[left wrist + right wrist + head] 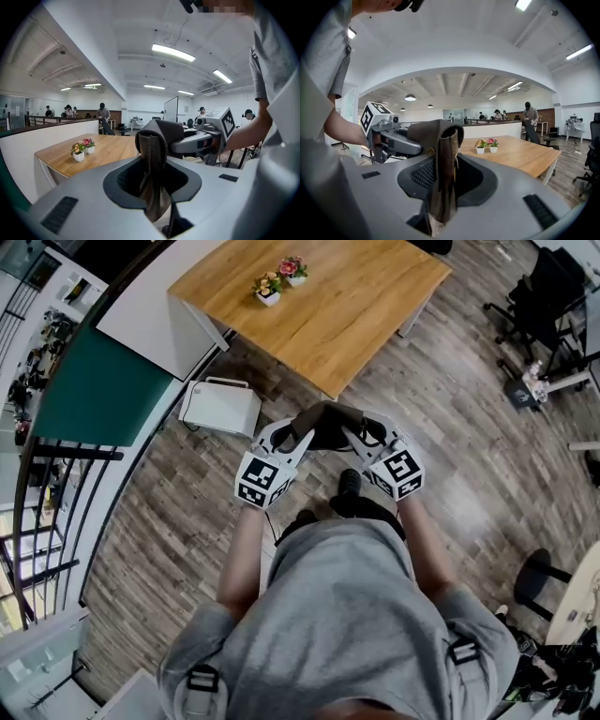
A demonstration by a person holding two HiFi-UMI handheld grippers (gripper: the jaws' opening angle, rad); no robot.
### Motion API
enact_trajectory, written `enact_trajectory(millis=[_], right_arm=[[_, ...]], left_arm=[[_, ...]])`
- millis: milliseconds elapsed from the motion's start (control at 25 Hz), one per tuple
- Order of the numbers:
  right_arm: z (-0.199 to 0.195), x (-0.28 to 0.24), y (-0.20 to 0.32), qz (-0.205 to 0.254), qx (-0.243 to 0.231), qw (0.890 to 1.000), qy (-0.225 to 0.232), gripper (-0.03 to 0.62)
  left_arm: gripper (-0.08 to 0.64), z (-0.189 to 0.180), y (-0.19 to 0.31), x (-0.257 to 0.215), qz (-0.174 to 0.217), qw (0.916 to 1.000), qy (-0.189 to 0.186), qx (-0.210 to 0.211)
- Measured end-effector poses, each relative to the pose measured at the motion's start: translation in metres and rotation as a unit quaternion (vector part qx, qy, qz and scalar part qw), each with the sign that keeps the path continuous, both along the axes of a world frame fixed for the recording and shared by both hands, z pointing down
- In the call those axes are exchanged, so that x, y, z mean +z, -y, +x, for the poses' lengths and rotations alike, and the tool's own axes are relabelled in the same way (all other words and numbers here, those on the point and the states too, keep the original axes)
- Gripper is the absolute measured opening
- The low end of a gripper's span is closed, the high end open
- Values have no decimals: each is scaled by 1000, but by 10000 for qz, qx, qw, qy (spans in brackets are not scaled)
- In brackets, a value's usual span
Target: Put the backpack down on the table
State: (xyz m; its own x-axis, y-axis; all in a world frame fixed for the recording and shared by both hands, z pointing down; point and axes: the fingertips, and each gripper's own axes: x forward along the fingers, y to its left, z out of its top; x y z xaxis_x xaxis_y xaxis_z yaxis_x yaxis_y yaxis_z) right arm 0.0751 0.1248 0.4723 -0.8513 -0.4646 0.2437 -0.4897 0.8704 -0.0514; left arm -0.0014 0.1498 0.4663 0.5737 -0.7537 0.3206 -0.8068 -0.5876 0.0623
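Fingers of the left gripper (289, 439) are clenched on one brown strap (151, 173) of the backpack (326, 425) — those of the right gripper (361, 435) on the other strap (443, 178). The dark backpack hangs between them above the wooden floor (187, 549), the table (366, 324) ahead at twelve o'clock, two flower pots (279, 279) on it.

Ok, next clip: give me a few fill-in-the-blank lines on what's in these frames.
1. The left gripper and the right gripper are both shut on the ____.
2. The wooden table carries ____ small flower pots.
3. What they hold hangs over the ____, short of the table.
Missing: backpack; two; floor.
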Motion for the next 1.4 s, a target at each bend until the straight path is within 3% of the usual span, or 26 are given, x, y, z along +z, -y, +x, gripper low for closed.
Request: enact_trajectory(millis=[840,1400], right_arm=[[34,17,79,-189,-815,9964,122,110],[19,11,101,10,-1151,9933,117,110]], left_arm=[[104,39,69,12,-145,9957,79,-917],[104,27,86,6,4,9914,109,-1303]])
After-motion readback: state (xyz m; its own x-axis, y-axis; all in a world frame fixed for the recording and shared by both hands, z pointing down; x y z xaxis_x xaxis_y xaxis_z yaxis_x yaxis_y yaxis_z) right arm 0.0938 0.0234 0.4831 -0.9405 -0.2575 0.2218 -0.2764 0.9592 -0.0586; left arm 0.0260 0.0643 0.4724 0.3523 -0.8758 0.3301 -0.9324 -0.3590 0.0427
